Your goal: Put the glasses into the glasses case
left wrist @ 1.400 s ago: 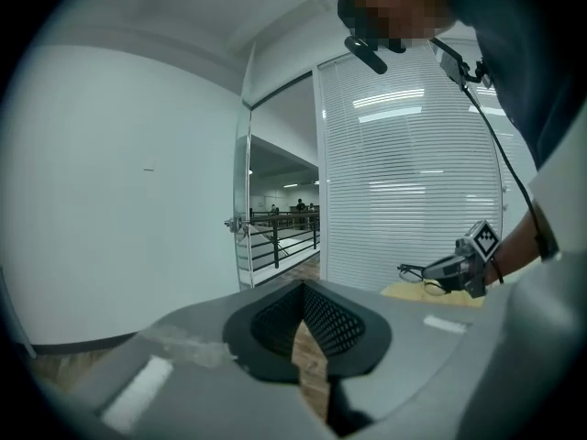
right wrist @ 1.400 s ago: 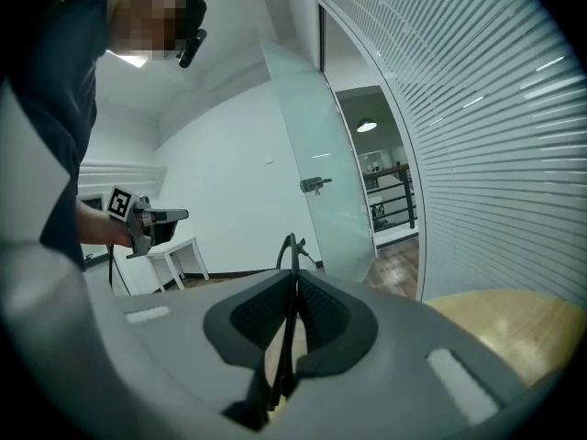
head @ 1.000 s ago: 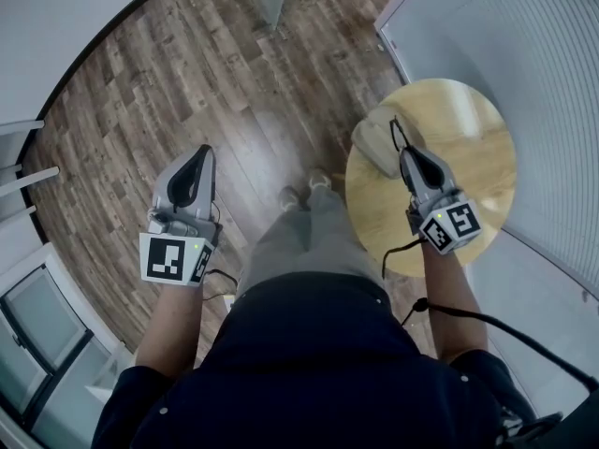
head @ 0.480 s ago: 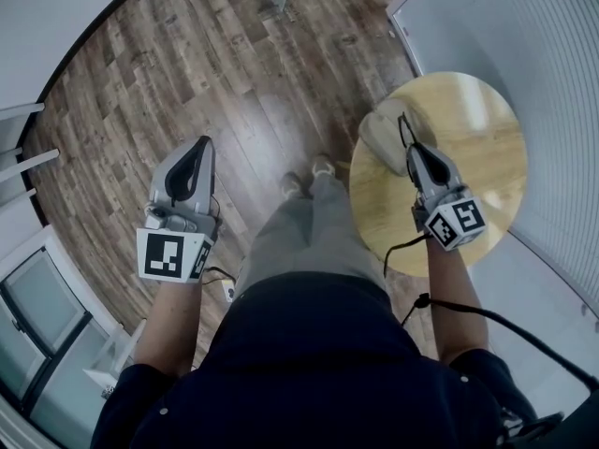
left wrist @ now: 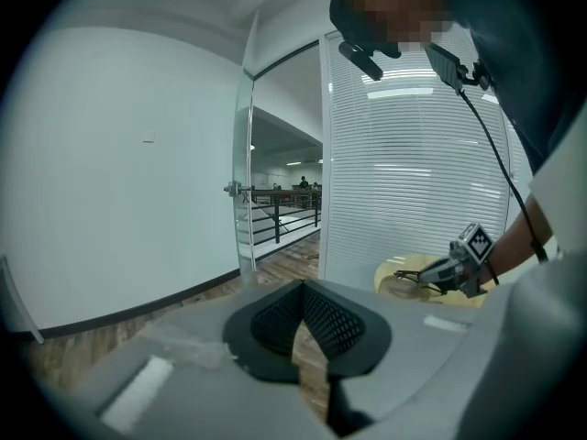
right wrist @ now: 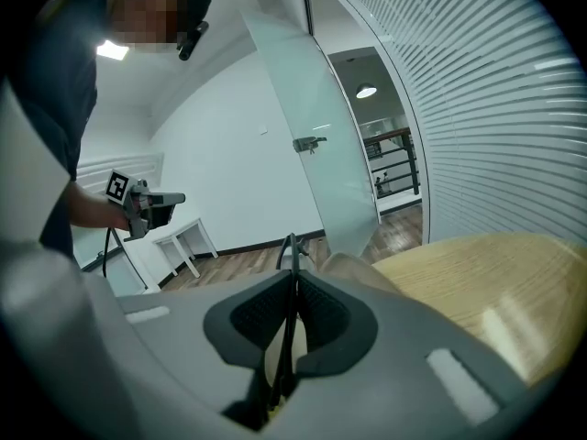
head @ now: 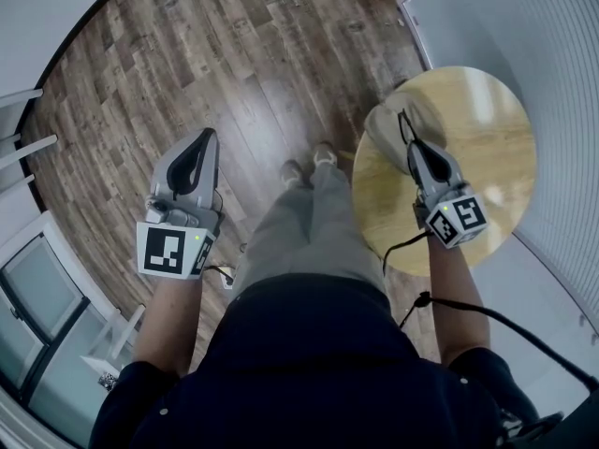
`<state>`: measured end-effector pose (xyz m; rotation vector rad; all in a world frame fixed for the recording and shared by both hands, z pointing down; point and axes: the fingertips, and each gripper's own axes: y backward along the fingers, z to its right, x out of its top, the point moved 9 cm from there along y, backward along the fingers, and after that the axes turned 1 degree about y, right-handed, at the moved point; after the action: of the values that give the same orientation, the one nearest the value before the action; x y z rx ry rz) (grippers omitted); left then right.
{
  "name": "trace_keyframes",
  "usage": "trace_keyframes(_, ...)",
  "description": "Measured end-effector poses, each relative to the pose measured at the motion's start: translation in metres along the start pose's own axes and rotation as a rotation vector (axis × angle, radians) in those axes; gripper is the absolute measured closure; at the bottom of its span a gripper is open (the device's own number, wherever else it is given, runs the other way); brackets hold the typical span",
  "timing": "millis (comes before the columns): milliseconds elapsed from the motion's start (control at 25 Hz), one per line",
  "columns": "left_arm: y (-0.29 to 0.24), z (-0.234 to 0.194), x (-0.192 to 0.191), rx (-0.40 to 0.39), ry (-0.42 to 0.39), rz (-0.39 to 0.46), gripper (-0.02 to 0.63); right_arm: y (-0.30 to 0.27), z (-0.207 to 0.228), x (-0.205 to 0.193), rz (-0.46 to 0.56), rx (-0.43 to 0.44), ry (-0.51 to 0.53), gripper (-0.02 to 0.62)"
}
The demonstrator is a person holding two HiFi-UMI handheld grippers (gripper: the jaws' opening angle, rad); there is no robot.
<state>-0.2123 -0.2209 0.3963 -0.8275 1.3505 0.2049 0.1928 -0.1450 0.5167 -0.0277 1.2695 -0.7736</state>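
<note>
In the right gripper [right wrist: 293, 287]: glasses [right wrist: 288, 247].

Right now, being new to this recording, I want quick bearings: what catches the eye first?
The round wooden table at the right stands out, with a pale glasses case lying near its left edge. The right gripper hangs over it, jaws shut on thin black glasses. The left gripper is off over the wooden floor, jaws together on nothing.

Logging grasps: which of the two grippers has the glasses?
The right gripper, over the round table: the thin dark glasses are pinched between its jaws. The left gripper, over the floor, holds nothing.
</note>
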Motion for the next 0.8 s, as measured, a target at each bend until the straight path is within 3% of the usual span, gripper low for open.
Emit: trace_keyframes(800,0.007,-0.011,-0.031,0.058,0.061,-0.058,0.603,-0.027,0.001,-0.019,-0.127,0.049,0.031,0.566)
